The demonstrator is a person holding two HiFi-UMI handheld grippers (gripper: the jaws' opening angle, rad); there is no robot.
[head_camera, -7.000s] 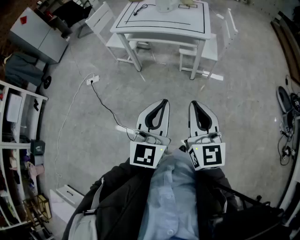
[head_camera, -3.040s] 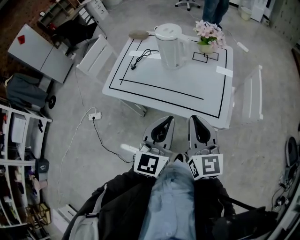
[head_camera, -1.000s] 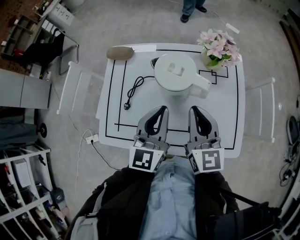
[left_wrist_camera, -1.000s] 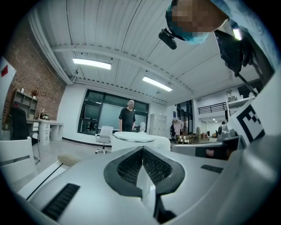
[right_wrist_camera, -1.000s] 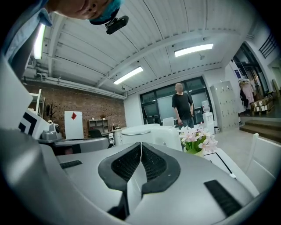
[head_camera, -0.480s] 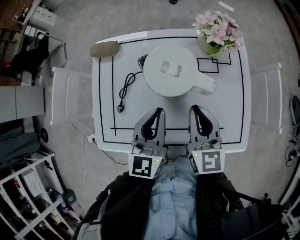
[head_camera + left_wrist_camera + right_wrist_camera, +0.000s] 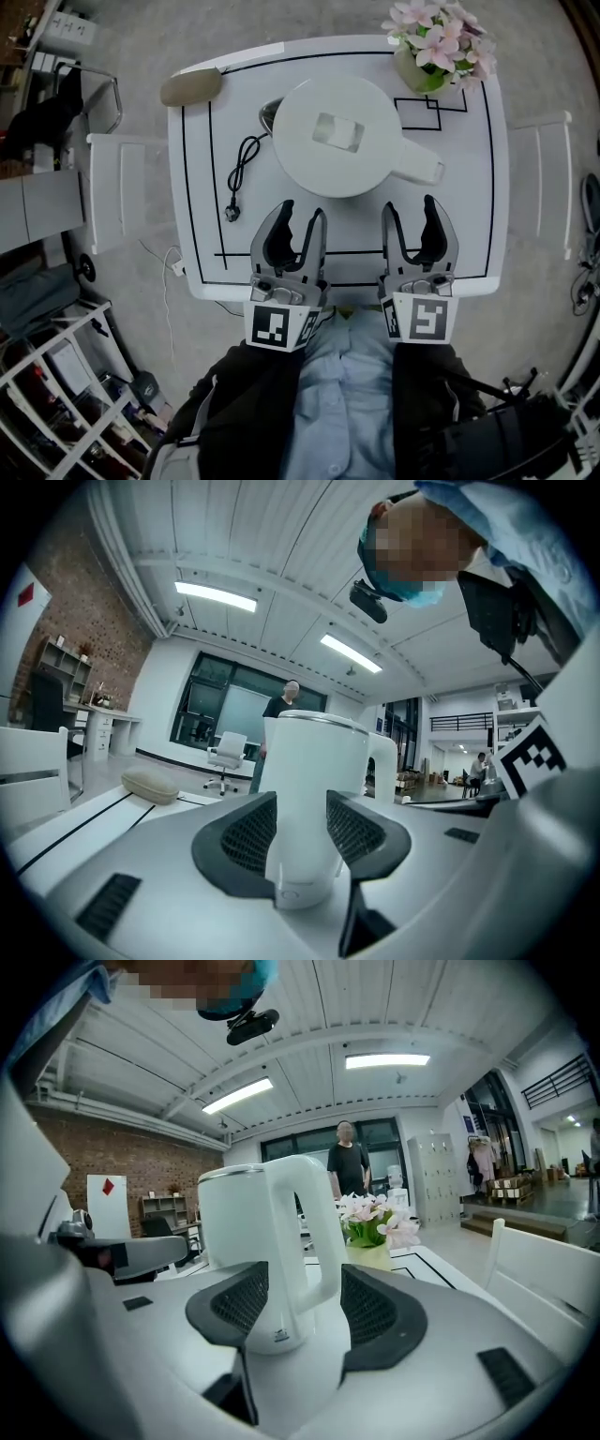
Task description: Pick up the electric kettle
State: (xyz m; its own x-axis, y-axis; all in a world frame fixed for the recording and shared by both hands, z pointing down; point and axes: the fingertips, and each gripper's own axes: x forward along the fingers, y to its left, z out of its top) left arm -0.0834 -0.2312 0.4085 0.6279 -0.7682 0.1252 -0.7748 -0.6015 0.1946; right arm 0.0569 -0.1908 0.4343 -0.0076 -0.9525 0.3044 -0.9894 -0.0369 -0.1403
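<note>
The white electric kettle [image 7: 342,136] stands on the white table [image 7: 469,234], lid shut, its handle [image 7: 417,167] pointing right. Both grippers hover over the table's near edge, short of the kettle. My left gripper [image 7: 302,217] is opening, and the kettle's body [image 7: 314,789] shows beyond its spread jaws without touching them. The jaws of my right gripper [image 7: 411,214] are opening too. Through its gap I see the handle [image 7: 314,1232] straight ahead, farther off than the pads. Neither gripper holds anything.
A vase of pink flowers [image 7: 436,42] sits at the table's far right corner. A black power cord [image 7: 242,173] and a beige pouch [image 7: 190,86] lie on the left. White chairs [image 7: 117,192] [image 7: 544,183] flank the table. A person [image 7: 349,1162] stands in the background.
Both grippers' jaws went from shut to spread apart. The grippers sank toward the table's near edge, and the table and kettle now sit closer in the head view.
</note>
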